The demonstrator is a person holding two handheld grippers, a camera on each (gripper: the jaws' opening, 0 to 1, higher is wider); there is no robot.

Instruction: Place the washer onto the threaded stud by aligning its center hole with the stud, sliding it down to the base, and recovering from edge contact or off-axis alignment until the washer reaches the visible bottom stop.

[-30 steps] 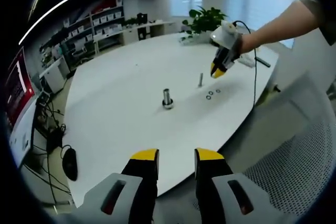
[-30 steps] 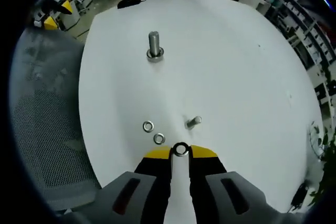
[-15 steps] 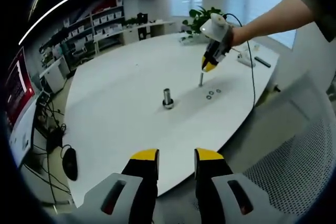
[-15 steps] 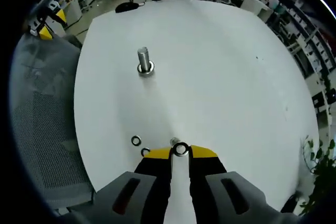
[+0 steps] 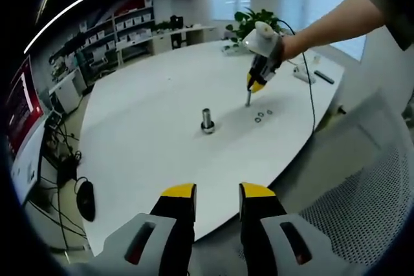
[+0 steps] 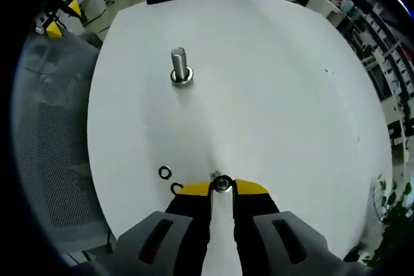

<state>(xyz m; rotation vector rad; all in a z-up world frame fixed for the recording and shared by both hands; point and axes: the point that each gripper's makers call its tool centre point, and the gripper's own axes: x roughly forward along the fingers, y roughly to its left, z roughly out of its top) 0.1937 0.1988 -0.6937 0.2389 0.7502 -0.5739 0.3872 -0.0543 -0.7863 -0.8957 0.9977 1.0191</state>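
A: What do we have in the right gripper [image 6: 222,187]?
B: We have its two yellow-tipped fingers [image 6: 193,189] drawn close, with the washer [image 6: 222,183] pinched flat between their tips. The washer's hole faces us in the right gripper view.

A: And where does the washer sit against the threaded stud [image 5: 248,97]?
B: In the left gripper view we see the right gripper [image 5: 255,84] tilted down over the thin stud, its tips at the stud's top end. In the right gripper view only a sliver of the stud's top shows, just beside the washer's upper left edge. We cannot tell whether the hole is over the stud's tip or the washer merely touches it.

A: Our left gripper [image 5: 217,193]?
B: Its fingers [image 5: 179,192] stand a little apart and hold nothing. It hangs off the near edge of the white table [image 5: 149,114], well apart from the work.

A: What else lies on the table?
B: Two spare washers [image 6: 165,172] lie flat on the table just left of the right gripper's tips, one partly hidden by the left finger. A thicker bolt [image 6: 180,66] stands upright in a nut, well apart from them, toward the table's middle.
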